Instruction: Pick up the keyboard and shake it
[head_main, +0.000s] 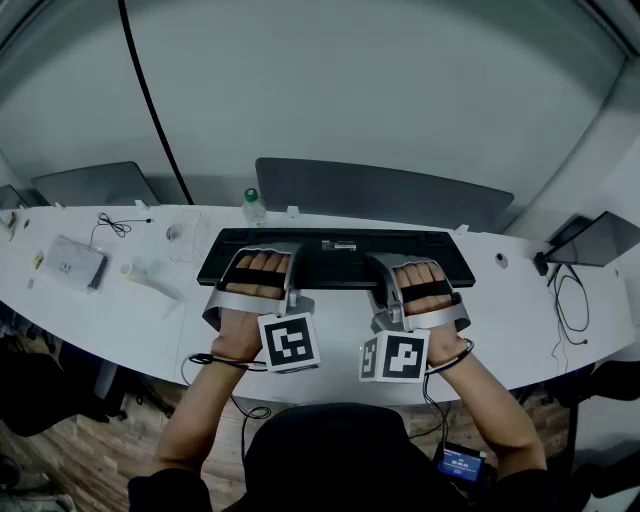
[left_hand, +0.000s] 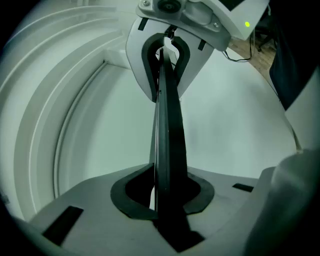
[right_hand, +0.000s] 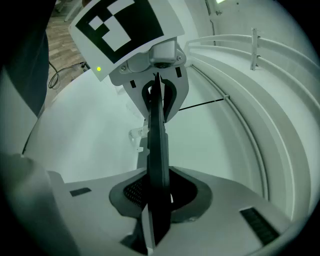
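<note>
While the left gripper (left_hand: 160, 197) is pinched narrow on the thin black keyboard (head_main: 335, 266), the right gripper (right_hand: 157, 192) clamps the same keyboard, which runs edge-on straight ahead of each gripper.

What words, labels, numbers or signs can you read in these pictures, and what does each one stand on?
No text here can be read.
Label on the keyboard: too small to read.
Print on the box: too small to read.
Small screen near the floor: too blurred to read.
Cubes: black-and-white square patterns only, no letters or numbers.
</note>
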